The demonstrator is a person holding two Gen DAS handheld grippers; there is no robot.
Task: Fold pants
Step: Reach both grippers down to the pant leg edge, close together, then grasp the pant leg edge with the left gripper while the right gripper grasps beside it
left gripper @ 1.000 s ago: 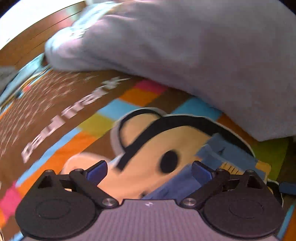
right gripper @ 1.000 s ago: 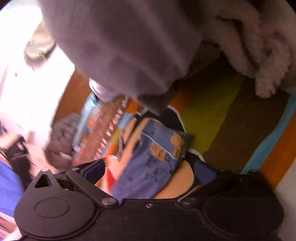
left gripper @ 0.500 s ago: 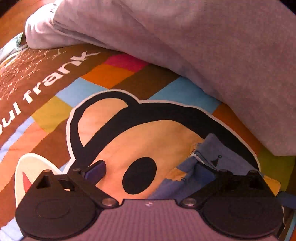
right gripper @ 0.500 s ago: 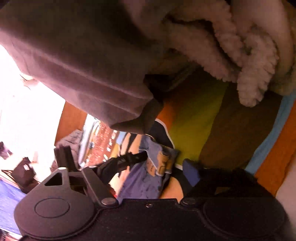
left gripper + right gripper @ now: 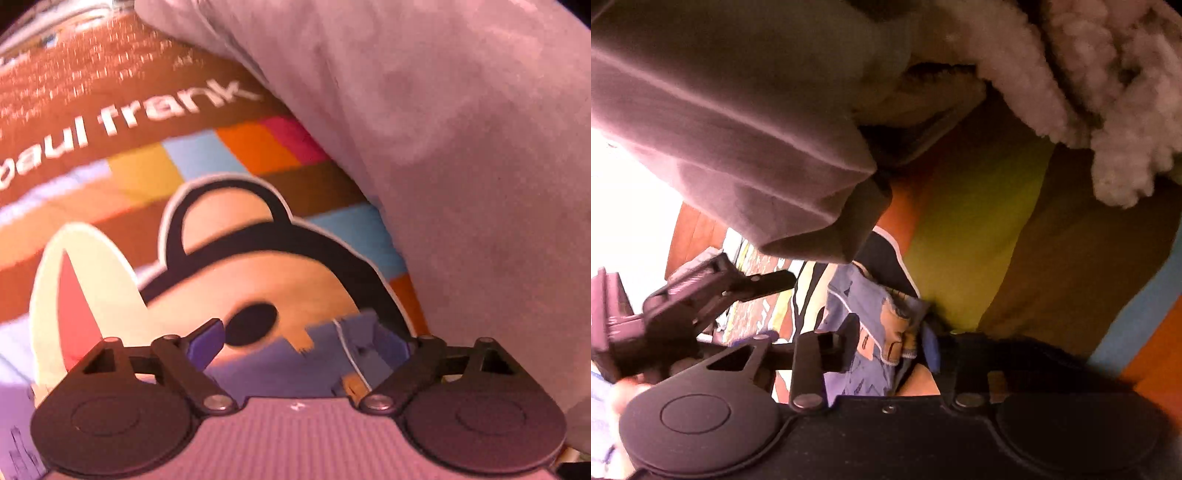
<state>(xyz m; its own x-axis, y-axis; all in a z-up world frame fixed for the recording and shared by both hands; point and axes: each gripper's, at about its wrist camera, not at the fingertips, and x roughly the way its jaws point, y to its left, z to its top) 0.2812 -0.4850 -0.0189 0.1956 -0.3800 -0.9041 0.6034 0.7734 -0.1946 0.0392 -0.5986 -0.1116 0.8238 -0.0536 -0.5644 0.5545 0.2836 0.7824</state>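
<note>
Colourful cartoon blanket (image 5: 207, 155) is carrying grey pants (image 5: 461, 140) beyond the wide-open left gripper (image 5: 299, 341); right gripper (image 5: 892, 341), jaws just closing, is pinching blanket fabric.

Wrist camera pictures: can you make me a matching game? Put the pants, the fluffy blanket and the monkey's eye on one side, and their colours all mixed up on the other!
Things:
1. pants
2. fluffy blanket
3. monkey's eye on the printed sheet

Colours:
a. black
b. grey
c. creamy white

Right pairs: 1-b, 2-c, 3-a.
</note>
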